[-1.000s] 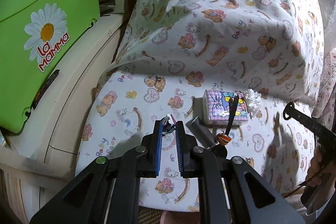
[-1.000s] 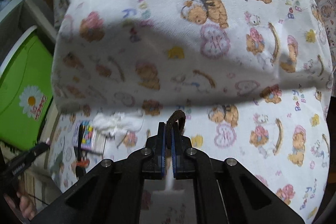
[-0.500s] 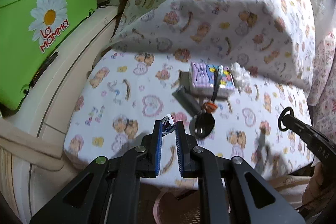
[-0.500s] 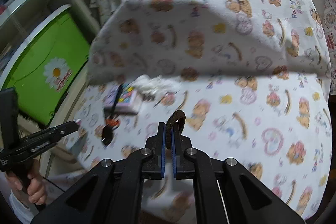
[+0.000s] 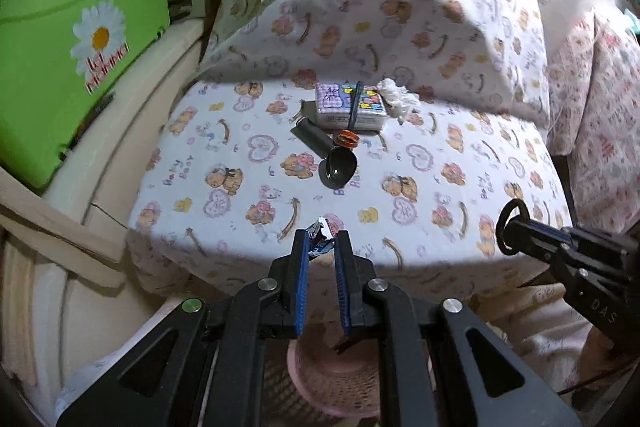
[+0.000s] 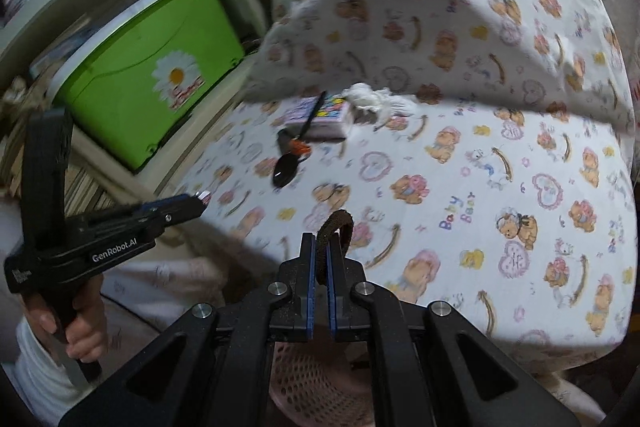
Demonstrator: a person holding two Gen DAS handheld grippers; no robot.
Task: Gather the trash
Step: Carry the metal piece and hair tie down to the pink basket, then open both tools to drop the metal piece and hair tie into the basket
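Observation:
My left gripper (image 5: 321, 241) is shut on a small crumpled blue and white wrapper (image 5: 322, 233); it also shows at the left of the right wrist view (image 6: 199, 202). My right gripper (image 6: 320, 245) is shut on a dark brown loop of band (image 6: 334, 227), also seen from the left wrist view (image 5: 510, 229). A pink perforated basket (image 5: 332, 377) (image 6: 316, 383) sits on the floor right below both grippers, off the front edge of the bear-print cushion (image 5: 420, 163). On the cushion lie a black spoon (image 5: 340, 167), a tissue pack (image 5: 352, 107) and a white crumpled wad (image 5: 398, 97).
A green storage box with a daisy logo (image 5: 80, 67) sits on a cream shelf at the left. A dark tube (image 5: 314, 137) and an orange cap (image 5: 346, 139) lie beside the spoon. A hand (image 6: 80, 327) holds the left gripper. Pink patterned fabric (image 5: 600, 127) hangs right.
Both grippers have pulled back from the cushion toward its front edge, still holding the wrapper and the band. The pink basket has come into view beneath them.

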